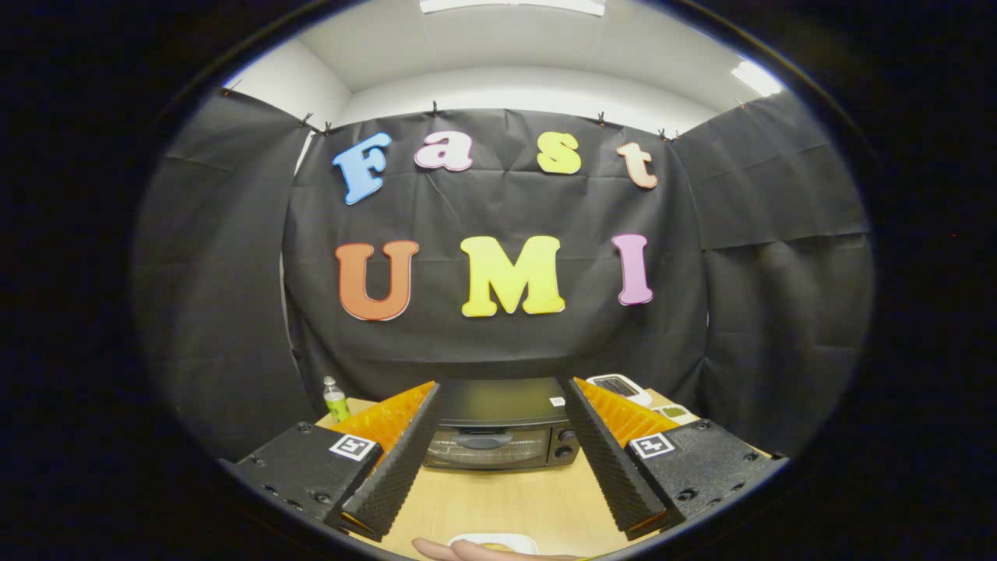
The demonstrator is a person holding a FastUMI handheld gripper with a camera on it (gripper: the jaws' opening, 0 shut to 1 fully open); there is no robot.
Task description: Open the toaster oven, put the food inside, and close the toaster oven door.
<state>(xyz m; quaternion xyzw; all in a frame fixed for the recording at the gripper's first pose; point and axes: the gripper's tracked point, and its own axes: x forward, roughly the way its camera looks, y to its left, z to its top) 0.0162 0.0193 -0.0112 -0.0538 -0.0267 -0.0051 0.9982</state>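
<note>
My gripper (pixel 498 460) hangs above the wooden table (pixel 506 499) with its two fingers (pixel 397 460) spread wide and nothing between them, and the black toaster oven (pixel 498 428) sits beyond the fingertips, framed in the gap, with its glass door shut and its knobs on the right side. Below the fingers, close to me, a white plate (pixel 492 541) with something yellowish on it rests on the table with a hand (pixel 459 552) at its near rim. A small bottle (pixel 336 399) with a green label stands off to the left of the oven, and a white device (pixel 619 386) lies behind the right finger.
</note>
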